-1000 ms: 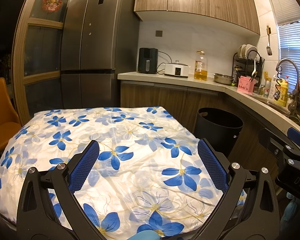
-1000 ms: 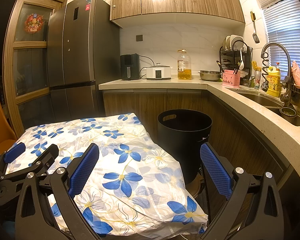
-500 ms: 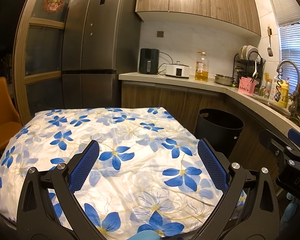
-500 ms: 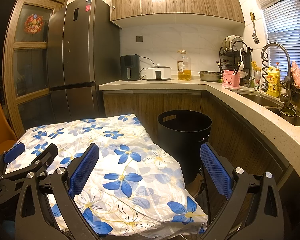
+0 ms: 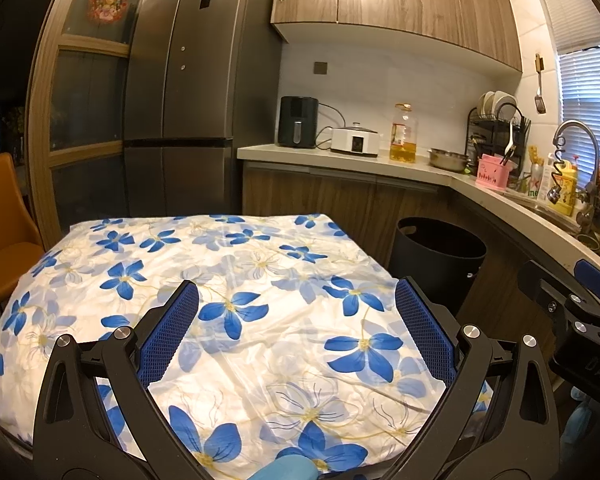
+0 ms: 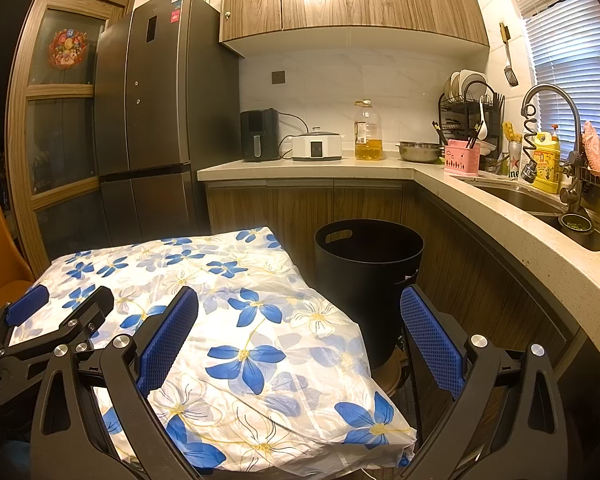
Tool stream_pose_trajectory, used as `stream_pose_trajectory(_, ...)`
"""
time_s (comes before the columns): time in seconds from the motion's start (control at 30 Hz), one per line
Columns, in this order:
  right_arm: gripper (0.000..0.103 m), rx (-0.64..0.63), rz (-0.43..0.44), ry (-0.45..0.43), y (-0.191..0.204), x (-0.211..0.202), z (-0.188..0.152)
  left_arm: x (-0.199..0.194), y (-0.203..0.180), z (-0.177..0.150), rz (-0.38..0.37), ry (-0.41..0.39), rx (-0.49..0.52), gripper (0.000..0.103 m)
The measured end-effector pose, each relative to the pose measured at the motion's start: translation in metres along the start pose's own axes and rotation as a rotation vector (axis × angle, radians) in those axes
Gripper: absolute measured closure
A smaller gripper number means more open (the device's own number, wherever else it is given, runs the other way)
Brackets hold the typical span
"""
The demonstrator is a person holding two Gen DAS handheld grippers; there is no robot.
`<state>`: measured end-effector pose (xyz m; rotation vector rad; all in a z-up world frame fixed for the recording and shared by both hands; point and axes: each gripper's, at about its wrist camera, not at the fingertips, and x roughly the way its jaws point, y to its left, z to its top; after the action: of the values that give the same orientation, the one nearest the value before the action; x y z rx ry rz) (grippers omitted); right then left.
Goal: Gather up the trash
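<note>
A black round trash bin (image 6: 368,276) stands on the floor between the table and the counter cabinets; the left wrist view shows the bin (image 5: 440,256) at right. The table wears a white cloth with blue flowers (image 5: 220,288), and no trash shows on it. My left gripper (image 5: 296,316) hovers open over the table's near part, nothing between its blue pads. My right gripper (image 6: 298,320) is open over the table's right corner (image 6: 380,424), its right finger (image 6: 428,340) in front of the bin. Each gripper appears at the edge of the other's view.
An L-shaped counter (image 6: 500,216) carries an air fryer (image 6: 260,136), a cooker, an oil bottle (image 6: 368,130), a steel bowl, a dish rack and a sink with tap (image 6: 552,120). A tall grey fridge (image 6: 156,120) stands behind the table. An orange chair (image 5: 0,232) is at left.
</note>
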<state>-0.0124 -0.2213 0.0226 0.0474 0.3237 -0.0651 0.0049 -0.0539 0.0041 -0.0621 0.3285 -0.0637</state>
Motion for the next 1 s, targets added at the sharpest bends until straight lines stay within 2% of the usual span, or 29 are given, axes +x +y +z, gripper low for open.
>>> stream_pose_trajectory(0.2,0.006,0.005,-0.002,0.001,0.0001,-0.0011,0.0004,-0.0006,0.0008,-0.0005,0.001,-0.015,-0.007,0.007)
stream_pose_trajectory(0.33,0.006,0.007,-0.004,0.002,0.0008,-0.0013,0.0003,-0.0013,-0.0019,-0.0016,-0.004,-0.015,0.011,0.015)
stream_pose_trajectory(0.67,0.006,0.018,-0.009,-0.001,-0.0009,-0.0024,-0.0026,0.0001,-0.007,-0.0035,-0.001,-0.005,0.024,0.015)
stream_pose_trajectory(0.83,0.006,0.02,-0.009,-0.002,-0.0007,-0.002,-0.0026,0.0,-0.0067,-0.0049,0.007,0.0,0.019,0.006)
stream_pose_trajectory(1.0,0.006,0.028,-0.01,0.0,-0.0021,-0.0014,-0.0032,-0.0019,-0.0051,-0.0045,0.019,-0.006,0.014,0.006)
